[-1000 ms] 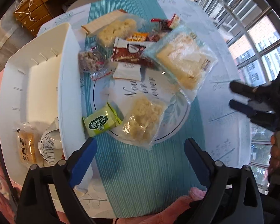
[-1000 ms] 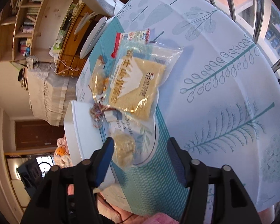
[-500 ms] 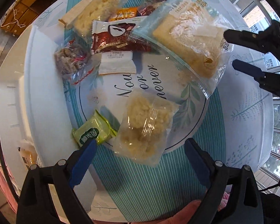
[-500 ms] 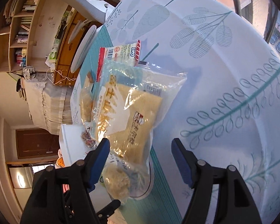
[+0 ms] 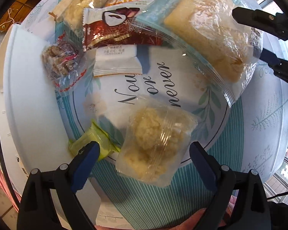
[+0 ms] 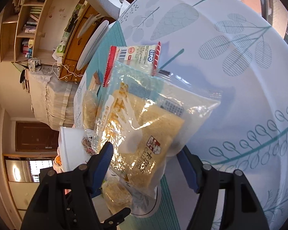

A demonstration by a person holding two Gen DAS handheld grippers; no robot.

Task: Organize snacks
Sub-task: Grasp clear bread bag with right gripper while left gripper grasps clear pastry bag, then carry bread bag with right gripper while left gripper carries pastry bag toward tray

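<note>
Clear pouch of pale crumbly snack (image 5: 155,143) lying on the round printed placemat (image 5: 182,80) on the desk.
Hovering above it, left tongs (image 5: 144,159) gaping wide; flanking the big clear cracker bag (image 6: 144,134), right tongs (image 6: 146,157) closing slightly, not gripping.

the middle of the printed mat (image 5: 159,80) lies bare, a gap among the snacks. a clear bag of crumbly cake (image 5: 155,145) and a green packet (image 5: 98,143) block its near edge, a big bread bag (image 5: 207,32) the far right. a white bin wall (image 5: 32,103) bounds the left, possibly touching the packet.
</note>
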